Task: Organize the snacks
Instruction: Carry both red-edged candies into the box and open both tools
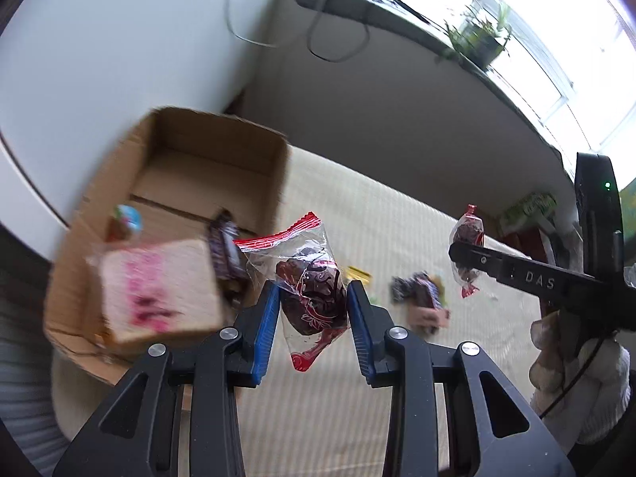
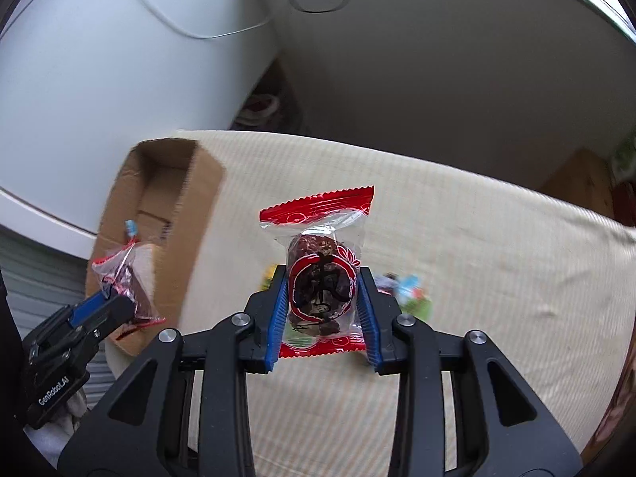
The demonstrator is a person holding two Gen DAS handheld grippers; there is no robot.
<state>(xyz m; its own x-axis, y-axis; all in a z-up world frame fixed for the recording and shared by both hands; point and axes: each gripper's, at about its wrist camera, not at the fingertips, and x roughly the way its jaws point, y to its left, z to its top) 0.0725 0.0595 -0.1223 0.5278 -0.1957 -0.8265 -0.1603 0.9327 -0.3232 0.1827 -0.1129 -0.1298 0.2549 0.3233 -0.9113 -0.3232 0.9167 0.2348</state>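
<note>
**Above the cloth-covered tabletop, two wrapped dates held up**

Above the striped cloth on the tabletop (image 2: 457, 238), the left claw (image 1: 314, 306) is closed on a clear, red-edged packet holding a dark date (image 1: 312, 290), its blue pads pressing both sides. The right claw (image 2: 324, 310) grips a second date packet (image 2: 322, 278) the same way. The open cardboard box (image 1: 190, 183) stands at the cloth's left, holding a wrapped bread slice (image 1: 159, 290) and a dark bar (image 1: 226, 254). More loose sweets (image 1: 421, 298) lie on the cloth.

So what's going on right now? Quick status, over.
Left gripper shut on wrapped date. Right gripper shut on second date packet. Cardboard box open, nothing blocking it.
</note>
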